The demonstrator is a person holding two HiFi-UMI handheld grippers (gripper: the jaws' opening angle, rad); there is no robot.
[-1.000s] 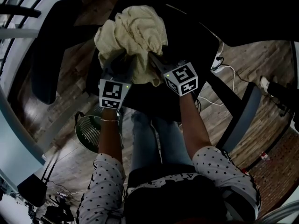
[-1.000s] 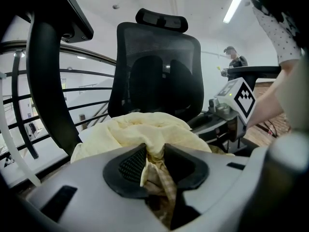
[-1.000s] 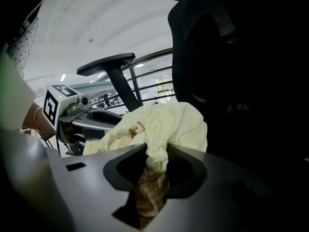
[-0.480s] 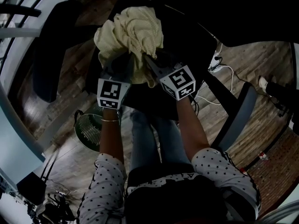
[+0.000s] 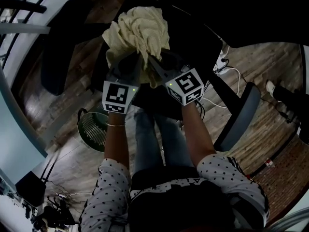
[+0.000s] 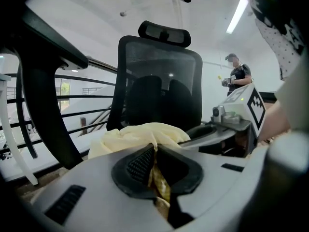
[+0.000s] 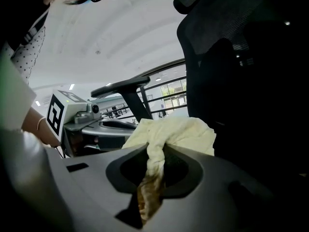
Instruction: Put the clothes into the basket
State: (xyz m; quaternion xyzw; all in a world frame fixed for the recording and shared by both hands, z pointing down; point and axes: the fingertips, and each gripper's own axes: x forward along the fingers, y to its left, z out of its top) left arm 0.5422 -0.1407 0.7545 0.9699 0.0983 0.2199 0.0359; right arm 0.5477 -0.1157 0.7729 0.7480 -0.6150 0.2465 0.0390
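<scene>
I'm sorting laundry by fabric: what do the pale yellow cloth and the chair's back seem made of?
The cloth looks like soft matte cotton or similar: it crumples into many fine folds, no sheen. The chair back looks like black mesh in a hard plastic frame: shapes show dimly through it.

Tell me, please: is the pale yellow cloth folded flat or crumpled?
Crumpled. The pale yellow cloth forms a loose heap with many irregular wrinkles and no straight folded edge in any view.

Dim and murky looking down from the head; bright under a ceiling light (image 6: 240, 14) in both gripper views, edges badly bent.
</scene>
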